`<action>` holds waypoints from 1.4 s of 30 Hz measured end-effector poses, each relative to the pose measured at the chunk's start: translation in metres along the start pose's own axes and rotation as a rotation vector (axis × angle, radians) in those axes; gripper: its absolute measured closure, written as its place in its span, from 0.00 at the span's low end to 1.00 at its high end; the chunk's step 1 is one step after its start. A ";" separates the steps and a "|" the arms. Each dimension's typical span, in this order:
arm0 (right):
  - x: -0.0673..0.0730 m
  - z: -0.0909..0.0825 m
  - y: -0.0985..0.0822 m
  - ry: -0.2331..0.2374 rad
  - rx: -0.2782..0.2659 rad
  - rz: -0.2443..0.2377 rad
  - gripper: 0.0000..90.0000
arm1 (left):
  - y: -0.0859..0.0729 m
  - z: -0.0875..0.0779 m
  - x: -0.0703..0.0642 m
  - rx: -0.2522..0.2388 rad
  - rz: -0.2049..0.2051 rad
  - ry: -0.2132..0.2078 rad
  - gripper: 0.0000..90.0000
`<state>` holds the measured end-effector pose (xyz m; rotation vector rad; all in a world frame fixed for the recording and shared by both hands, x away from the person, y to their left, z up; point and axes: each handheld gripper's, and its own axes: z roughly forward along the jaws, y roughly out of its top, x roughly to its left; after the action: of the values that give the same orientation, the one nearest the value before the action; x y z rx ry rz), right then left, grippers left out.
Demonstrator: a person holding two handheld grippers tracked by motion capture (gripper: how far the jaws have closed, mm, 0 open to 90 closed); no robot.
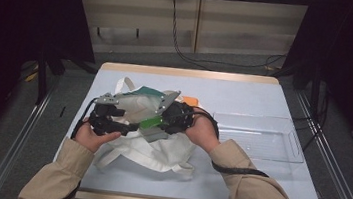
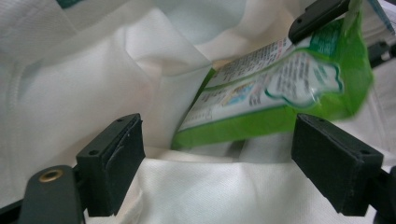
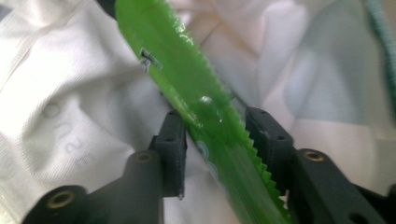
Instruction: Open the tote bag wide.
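Note:
A white cloth bag point(image 1: 148, 151) lies crumpled on the pale blue table point(image 1: 245, 95). A green printed packet point(image 1: 151, 123) hangs tilted over its mouth. In the right gripper view the packet point(image 3: 187, 79) runs edge-on between the two pads of my right gripper point(image 3: 215, 126), and both pads touch it. My right gripper point(image 1: 161, 123) reaches in from the right. My left gripper point(image 1: 123, 126) sits at the bag's left rim. In the left gripper view its jaws point(image 2: 219, 140) stand wide apart over a fold of white fabric point(image 2: 70, 84), with the packet point(image 2: 280, 88) beyond them.
A clear plastic tray point(image 1: 261, 137) stands empty at the right of the table. Something orange point(image 1: 189, 101) peeks out behind the bag, and a teal patch point(image 1: 147, 91) shows on the bag's far side. Dark curtains flank the table.

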<state>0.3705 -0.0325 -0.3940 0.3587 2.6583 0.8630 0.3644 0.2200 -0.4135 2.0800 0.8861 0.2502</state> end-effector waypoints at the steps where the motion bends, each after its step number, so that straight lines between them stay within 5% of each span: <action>1: -0.002 -0.001 0.001 0.006 -0.002 0.003 0.68 | 0.000 -0.001 0.001 -0.003 0.000 0.005 0.19; 5: -0.008 -0.005 0.003 0.004 -0.008 0.024 0.72 | -0.001 0.000 0.000 0.002 0.002 -0.001 0.19; 11: -0.019 -0.016 0.011 0.027 -0.026 0.141 0.77 | -0.001 0.002 -0.001 0.008 0.009 -0.003 0.19; 16: -0.030 -0.027 0.014 0.062 -0.031 0.226 0.93 | -0.001 0.003 -0.003 0.011 0.012 -0.008 0.19; 22: -0.035 -0.035 0.022 0.091 0.014 0.259 0.94 | -0.001 0.004 -0.004 0.011 0.016 -0.013 0.19; 27: -0.040 -0.044 0.026 0.122 0.028 0.267 0.95 | -0.001 0.004 -0.004 0.008 0.017 -0.016 0.19; 42: -0.041 -0.068 0.029 0.117 0.065 0.231 0.95 | 0.000 0.005 -0.005 0.009 0.022 -0.020 0.18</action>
<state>0.3864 -0.0589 -0.3152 0.6605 2.7970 0.8902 0.3627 0.2138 -0.4158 2.0984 0.8549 0.2371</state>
